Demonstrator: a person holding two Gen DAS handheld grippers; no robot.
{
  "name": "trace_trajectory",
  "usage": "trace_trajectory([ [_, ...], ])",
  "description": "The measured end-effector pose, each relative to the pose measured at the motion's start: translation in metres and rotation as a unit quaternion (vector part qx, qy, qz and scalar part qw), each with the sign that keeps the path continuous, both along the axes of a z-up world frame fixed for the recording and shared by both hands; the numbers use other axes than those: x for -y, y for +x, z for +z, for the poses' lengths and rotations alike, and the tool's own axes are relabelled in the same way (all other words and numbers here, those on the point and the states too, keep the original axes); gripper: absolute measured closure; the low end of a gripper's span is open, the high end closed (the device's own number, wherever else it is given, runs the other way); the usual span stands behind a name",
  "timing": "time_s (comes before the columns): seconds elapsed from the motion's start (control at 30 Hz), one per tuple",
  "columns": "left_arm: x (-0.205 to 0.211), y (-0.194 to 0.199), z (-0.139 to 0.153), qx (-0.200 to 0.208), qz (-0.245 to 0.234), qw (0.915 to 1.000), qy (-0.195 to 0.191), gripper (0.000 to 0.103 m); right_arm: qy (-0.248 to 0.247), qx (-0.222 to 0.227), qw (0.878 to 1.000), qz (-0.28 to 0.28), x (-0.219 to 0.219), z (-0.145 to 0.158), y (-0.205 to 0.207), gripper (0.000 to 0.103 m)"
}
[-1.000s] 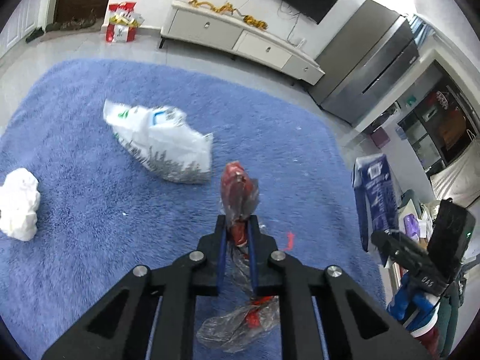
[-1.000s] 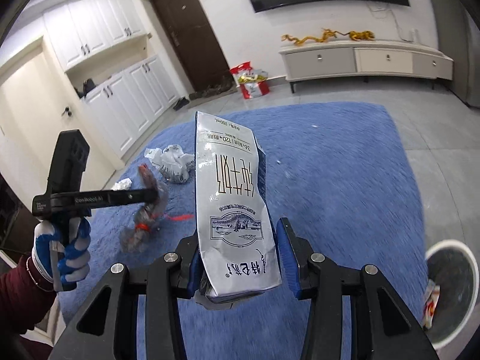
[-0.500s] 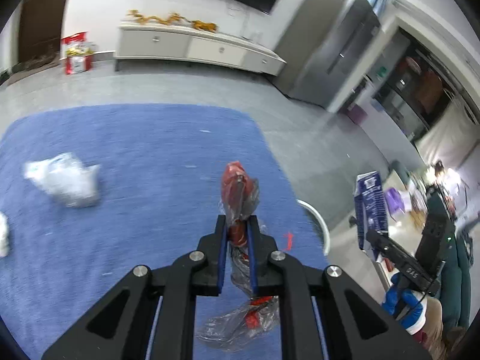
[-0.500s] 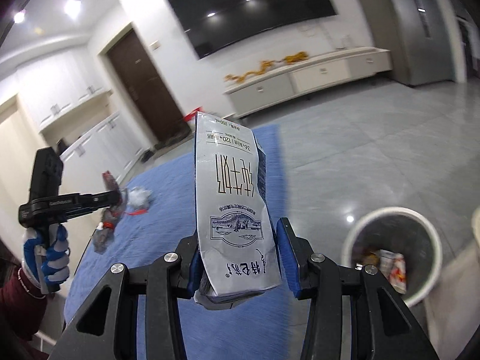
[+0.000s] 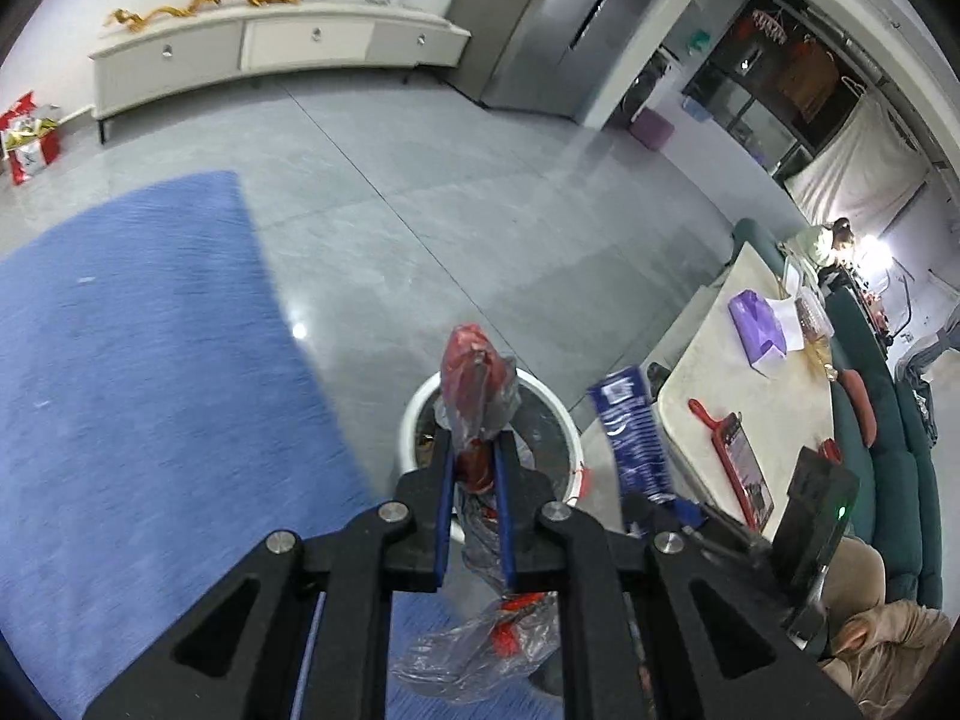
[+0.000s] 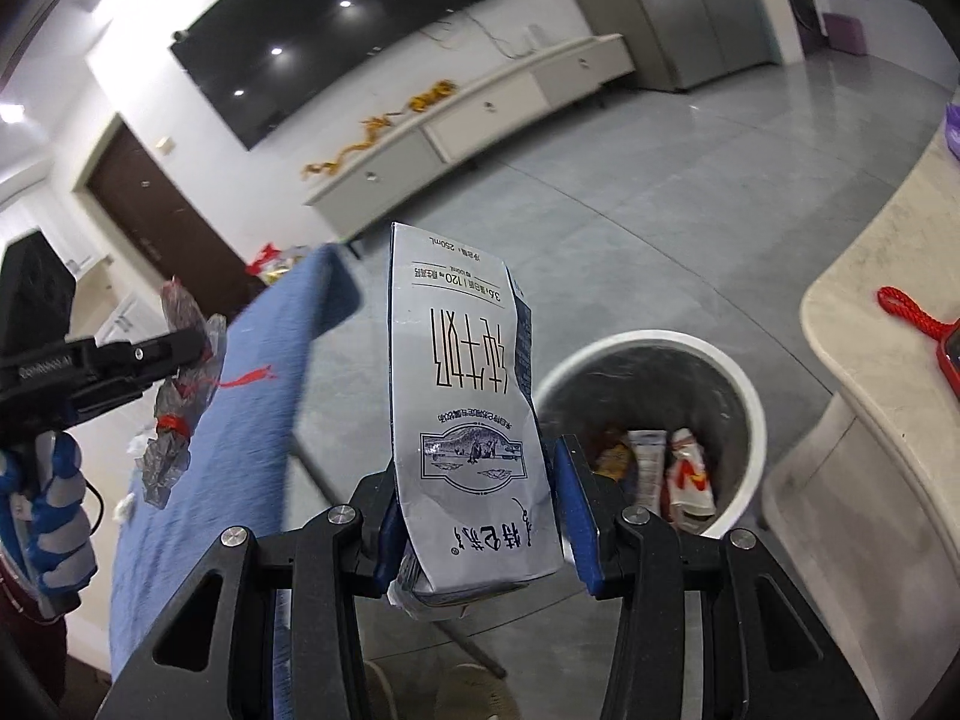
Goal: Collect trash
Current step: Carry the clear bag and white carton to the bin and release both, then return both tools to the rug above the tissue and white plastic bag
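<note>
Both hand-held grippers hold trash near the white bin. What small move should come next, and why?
Probably bring the left hand-held gripper a little further over the white bin before opening: its red plastic wrapper already shows against the bin's opening, while the right hand-held gripper holds the milk carton short of it.

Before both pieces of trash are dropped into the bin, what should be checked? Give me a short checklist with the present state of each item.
1. Left claw shut on the red plastic wrapper: ok.
2. Right claw shut on the milk carton: ok.
3. White trash bin open, with room inside: ok.
4. Wrapper over the bin's mouth: cannot tell; the left wrist view only lines them up.
5. Carton over the bin: not ok; the bin sits off to its right.
6. Table edge clear of the carton: ok.
</note>
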State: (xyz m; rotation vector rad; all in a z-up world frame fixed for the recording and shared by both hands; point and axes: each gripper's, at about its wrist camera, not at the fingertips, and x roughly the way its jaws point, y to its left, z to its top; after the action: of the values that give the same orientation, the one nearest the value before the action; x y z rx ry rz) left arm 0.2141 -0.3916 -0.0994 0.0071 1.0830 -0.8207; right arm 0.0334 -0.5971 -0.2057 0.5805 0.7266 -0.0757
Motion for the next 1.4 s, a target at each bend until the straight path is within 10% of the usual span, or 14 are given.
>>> trace_trajectory([
  [0.37,0.105,0.015,-0.048,0.001,-0.038,0.9992,0.015,0.087,-0.038,-0.055,0.997,-0.043,0.033,-0.034,0.030,0.057],
  [0.57,0.111,0.014,-0.069,-0.007,-0.035,0.9993,0.015,0.048,-0.062,-0.074,0.993,-0.061,0.040,-0.045,0.040,0.045],
  [0.93,0.046,-0.002,-0.040,0.024,-0.005,0.9996,-0.010,0.047,-0.052,-0.044,0.995,-0.075,0.036,-0.021,0.013,0.045],
  [1.4,-0.119,-0.076,0.019,0.136,0.066,0.9879,0.033,0.046,-0.100,0.093,0.990,-0.023,-0.052,0.097,-0.055,0.041],
])
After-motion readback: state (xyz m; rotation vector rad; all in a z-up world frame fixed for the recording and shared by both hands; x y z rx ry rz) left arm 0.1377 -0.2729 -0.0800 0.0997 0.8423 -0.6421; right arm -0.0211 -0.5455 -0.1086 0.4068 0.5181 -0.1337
